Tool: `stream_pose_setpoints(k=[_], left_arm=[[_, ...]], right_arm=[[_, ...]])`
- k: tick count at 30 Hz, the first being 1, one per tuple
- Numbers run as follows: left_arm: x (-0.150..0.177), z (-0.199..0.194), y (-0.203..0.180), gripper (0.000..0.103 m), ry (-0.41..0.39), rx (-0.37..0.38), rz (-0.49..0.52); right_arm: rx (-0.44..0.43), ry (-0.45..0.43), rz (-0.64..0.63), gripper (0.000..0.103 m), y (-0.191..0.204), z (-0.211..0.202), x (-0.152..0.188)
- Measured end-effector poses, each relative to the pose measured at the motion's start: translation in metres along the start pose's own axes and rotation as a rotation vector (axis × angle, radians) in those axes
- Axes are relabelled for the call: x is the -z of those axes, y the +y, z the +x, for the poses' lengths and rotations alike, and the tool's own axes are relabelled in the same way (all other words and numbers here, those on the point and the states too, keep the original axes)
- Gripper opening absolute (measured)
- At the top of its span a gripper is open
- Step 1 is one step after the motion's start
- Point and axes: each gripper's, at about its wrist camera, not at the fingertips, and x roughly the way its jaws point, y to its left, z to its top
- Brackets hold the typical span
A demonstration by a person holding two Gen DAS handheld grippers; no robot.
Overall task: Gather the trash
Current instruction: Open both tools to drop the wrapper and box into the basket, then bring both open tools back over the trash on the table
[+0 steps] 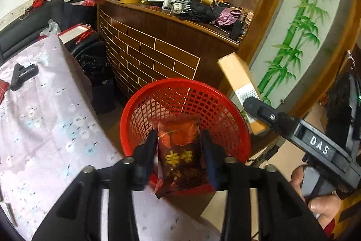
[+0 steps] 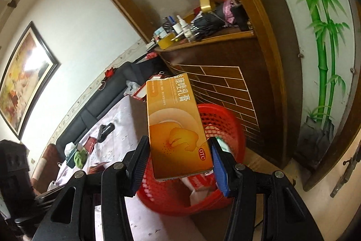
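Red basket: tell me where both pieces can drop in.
The red basket has open mesh floor on its far side toward the brick-pattern cabinet; white scraps crowd the near side. The wooden ledge above is cluttered.

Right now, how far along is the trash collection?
Some white scraps already lie in the red basket. In hand: the left hand-held gripper holds a red wrapper over it; the right hand-held gripper holds an orange box. Left: dropping both; table clutter remains.

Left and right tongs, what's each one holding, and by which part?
Left tongs pinch a dark red snack packet by its side edges. Right tongs clamp an orange medicine box across its lower end.
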Motion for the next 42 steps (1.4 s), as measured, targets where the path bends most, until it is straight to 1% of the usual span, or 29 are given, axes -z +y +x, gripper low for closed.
stream_pose_setpoints(k=[1, 2, 6, 8, 11, 14, 20, 25, 28, 30, 34, 38, 41, 42], left_arm=[[0.0, 0.001, 0.002, 0.061, -0.003, 0.0, -0.011], [0.001, 0.0, 0.004, 0.062, -0.008, 0.002, -0.017], [0.006, -0.01, 0.013, 0.062, -0.014, -0.012, -0.014], [0.012, -0.02, 0.018, 0.062, -0.023, -0.03, -0.018], [0.027, -0.041, 0.03, 0.062, -0.034, -0.06, -0.031], [0.047, -0.064, 0.047, 0.062, -0.037, -0.1, -0.056], [0.087, -0.109, 0.083, 0.062, -0.047, -0.179, -0.11], [0.115, -0.149, 0.116, 0.062, -0.078, -0.238, -0.154], [0.134, -0.173, 0.142, 0.062, -0.094, -0.268, -0.206], [0.147, -0.188, 0.161, 0.062, -0.104, -0.301, -0.25], [0.176, -0.22, 0.206, 0.062, -0.131, -0.379, -0.367], [0.205, -0.251, 0.261, 0.062, -0.16, -0.492, -0.523], [0.223, -0.268, 0.302, 0.062, -0.184, -0.562, -0.644], [0.228, -0.272, 0.318, 0.062, -0.19, -0.6, -0.685]], right_arm=[[0.0, 0.004, 0.002, 0.057, -0.002, 0.003, -0.002], [0.0, 0.008, 0.004, 0.057, -0.004, 0.006, -0.004], [0.01, 0.028, 0.012, 0.058, -0.01, 0.021, -0.011], [-0.004, 0.048, 0.036, 0.059, -0.015, 0.027, -0.012], [0.012, 0.035, 0.026, 0.059, -0.015, 0.025, -0.009], [-0.012, 0.044, 0.018, 0.06, -0.01, 0.023, -0.003], [-0.072, 0.102, -0.051, 0.06, 0.025, 0.021, 0.024], [-0.134, 0.168, -0.126, 0.06, 0.07, 0.029, 0.054], [-0.165, 0.206, -0.176, 0.06, 0.098, 0.035, 0.074], [-0.181, 0.232, -0.204, 0.06, 0.114, 0.039, 0.088], [-0.204, 0.282, -0.261, 0.06, 0.145, 0.045, 0.114], [-0.225, 0.315, -0.314, 0.06, 0.175, 0.049, 0.135], [-0.241, 0.33, -0.356, 0.06, 0.196, 0.052, 0.148], [-0.247, 0.335, -0.365, 0.06, 0.203, 0.053, 0.151]])
